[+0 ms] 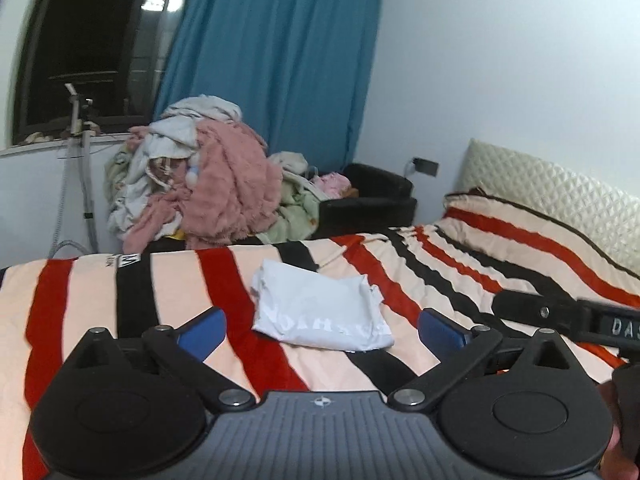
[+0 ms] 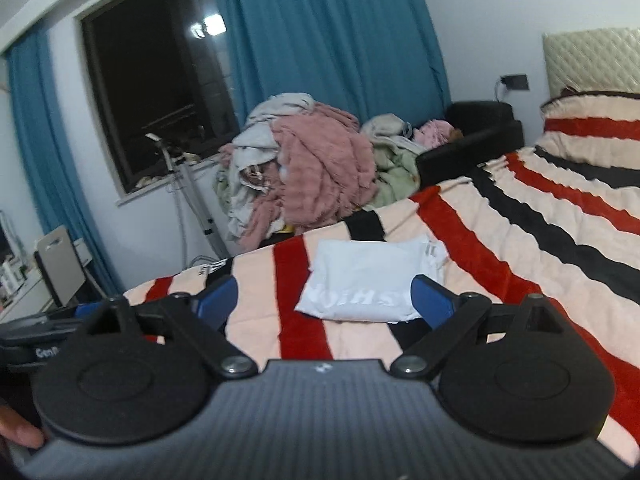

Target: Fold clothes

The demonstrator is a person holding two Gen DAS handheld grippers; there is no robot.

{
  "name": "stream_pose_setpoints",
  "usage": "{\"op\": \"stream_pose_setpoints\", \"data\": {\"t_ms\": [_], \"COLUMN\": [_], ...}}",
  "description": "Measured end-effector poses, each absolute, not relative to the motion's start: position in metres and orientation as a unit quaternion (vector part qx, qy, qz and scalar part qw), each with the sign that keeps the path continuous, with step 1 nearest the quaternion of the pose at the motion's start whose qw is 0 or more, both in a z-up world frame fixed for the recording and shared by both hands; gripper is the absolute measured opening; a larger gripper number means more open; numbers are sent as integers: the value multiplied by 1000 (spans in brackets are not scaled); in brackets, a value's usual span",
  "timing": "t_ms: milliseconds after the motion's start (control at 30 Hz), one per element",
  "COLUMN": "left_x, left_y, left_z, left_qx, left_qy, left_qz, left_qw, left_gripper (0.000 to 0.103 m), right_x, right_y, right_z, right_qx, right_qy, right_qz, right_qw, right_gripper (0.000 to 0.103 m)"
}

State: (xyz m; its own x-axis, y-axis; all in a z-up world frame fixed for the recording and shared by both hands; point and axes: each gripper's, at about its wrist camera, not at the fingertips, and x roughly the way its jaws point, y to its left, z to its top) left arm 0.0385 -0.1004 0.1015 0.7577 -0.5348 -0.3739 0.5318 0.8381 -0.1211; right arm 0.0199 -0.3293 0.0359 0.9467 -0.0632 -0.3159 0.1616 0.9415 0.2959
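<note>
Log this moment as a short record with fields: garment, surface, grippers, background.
garment: white shirt, folded into a compact bundle, lettering on its near edge
surface: striped bedspread, red, black and cream
left gripper: open, empty, short of the shirt
right gripper: open, empty, short of the shirt
background: heap of unfolded laundry beyond the bed, blue curtain, dark window

White garment [image 1: 320,312] print: I make out mirrored letters, unreadable.
Other gripper's strap [image 1: 616,326]: I read "DAS".
</note>
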Motion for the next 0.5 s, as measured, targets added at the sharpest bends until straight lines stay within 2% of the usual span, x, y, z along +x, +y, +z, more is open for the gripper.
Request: {"op": "stream_pose_setpoints", "data": {"t_ms": [233, 500], "left_x": [7, 20], "left_y": [-84, -72], "left_z": [67, 35], "left_qx": [2, 25], "left_qy": [181, 173], "left_qz": [-277, -251], "left_qw": [944, 952], "left_gripper": [103, 103], "right_x": [8, 38], "right_y": [-297, -278], "right_z": [5, -34], "right_qx": [132, 91], "right_qy": [116, 132], "right_qz": [-78, -105], "right_qw": [981, 982], "right_gripper": [95, 95]}}
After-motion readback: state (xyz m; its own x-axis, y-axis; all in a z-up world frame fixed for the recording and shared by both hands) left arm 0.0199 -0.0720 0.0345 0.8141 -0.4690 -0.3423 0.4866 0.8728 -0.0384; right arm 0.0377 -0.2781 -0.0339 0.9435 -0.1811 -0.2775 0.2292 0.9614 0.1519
